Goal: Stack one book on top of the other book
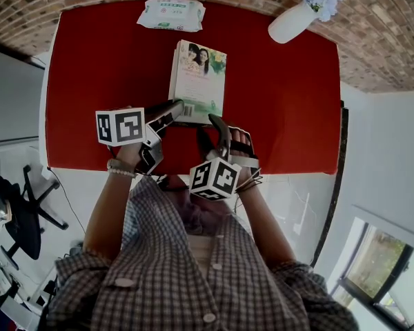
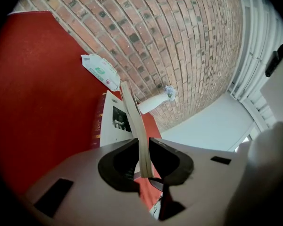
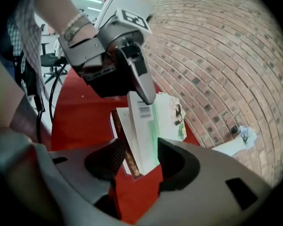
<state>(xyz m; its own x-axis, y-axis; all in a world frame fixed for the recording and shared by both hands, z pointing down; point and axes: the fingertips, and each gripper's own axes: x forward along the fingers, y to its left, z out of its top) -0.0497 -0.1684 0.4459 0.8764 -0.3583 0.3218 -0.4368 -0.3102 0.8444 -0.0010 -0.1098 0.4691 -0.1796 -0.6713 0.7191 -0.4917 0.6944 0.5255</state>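
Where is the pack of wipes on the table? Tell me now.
In the head view the pack of wipes lies at the far edge of the red table, beyond the book and left of the white vase.

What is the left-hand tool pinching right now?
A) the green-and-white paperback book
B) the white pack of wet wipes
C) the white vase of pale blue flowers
A: in the left gripper view the left tool has its jaws closed on the thin edge of the green-and-white paperback book.
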